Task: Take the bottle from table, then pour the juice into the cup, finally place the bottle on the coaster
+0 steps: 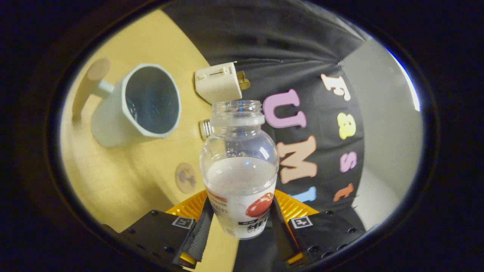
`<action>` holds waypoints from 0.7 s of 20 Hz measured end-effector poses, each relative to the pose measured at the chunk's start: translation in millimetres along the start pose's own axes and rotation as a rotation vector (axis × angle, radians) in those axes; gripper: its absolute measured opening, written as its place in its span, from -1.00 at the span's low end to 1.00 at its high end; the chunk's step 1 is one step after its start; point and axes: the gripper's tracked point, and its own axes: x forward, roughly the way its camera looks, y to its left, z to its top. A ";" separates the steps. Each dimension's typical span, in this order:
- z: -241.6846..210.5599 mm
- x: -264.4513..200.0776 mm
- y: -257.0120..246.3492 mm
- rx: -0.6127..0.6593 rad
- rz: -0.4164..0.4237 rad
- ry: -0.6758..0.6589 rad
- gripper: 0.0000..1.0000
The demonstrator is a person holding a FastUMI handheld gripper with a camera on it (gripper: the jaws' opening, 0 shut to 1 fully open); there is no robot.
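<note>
Closest to the lens, the tongs (pixel 240 226) pinch a bottle (pixel 239 166), one finger (pixel 200 230) pressing each side of its labelled lower body. This clear plastic bottle stands at the lower centre of the frame, with no cap on its open neck. A pale, cloudy liquid fills roughly the lower half of its body; the upper half is clear.

The whole scene appears rotated, so the counter (pixel 124 177) occupies the left half of the frame and the black booth wall the right half.

On the counter, at the upper left of the frame, sits a light-coloured cup (pixel 134 105) with its open mouth turned toward the lens. Its inside looks dark and wet. A round wooden coaster (pixel 97 68) lies just beyond the cup, toward the far upper left.

A second small round disc (pixel 185 177) lies on the counter just left of the bottle's body. A small ribbed cap (pixel 206 128) sits beside the bottle's neck, partly hidden by it. A cream-coloured plug adapter (pixel 218 82) rests just above the bottle's mouth in the frame.
</note>
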 end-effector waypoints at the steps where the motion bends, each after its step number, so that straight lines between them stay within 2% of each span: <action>1: -2.3 1.0 4.8 0.073 0.044 0.014 0.55; 7: -1.0 5.3 10.4 0.504 0.185 0.053 0.55; 10: 0.4 10.5 -4.3 0.695 0.203 0.044 0.55; 14: 3.9 32.1 -15.6 0.851 0.212 0.008 0.55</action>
